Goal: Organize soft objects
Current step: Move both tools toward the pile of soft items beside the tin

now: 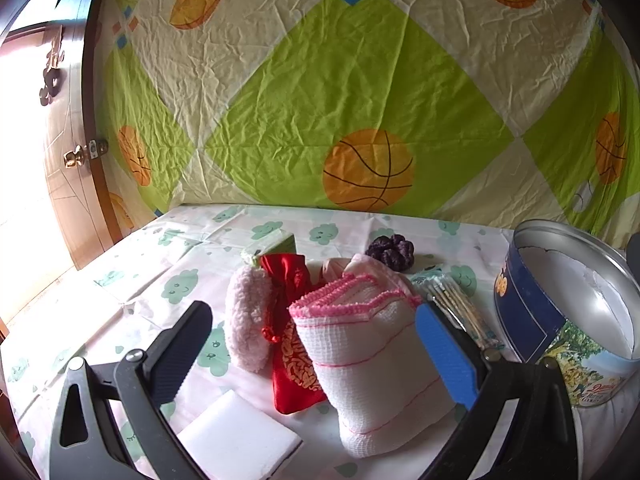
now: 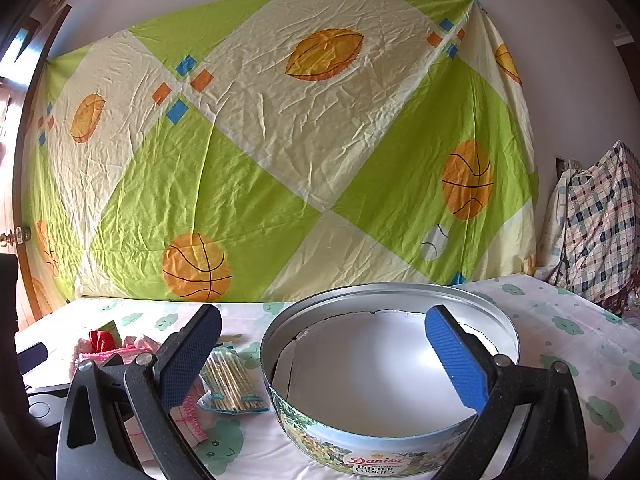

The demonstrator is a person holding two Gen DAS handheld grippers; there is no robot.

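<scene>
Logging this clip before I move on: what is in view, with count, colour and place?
cookie tin: one, blue printed, open, right of the pile
mesh cloth: one, white with pink trim, centre
drawstring pouch: one, red, left of cloth
fluffy item: one, pink, left of pouch
scrunchie: one, purple, behind
cotton swabs: one pack, beside tin
sponge: one, white, front
left gripper: open
right gripper: open, before the tin
</scene>
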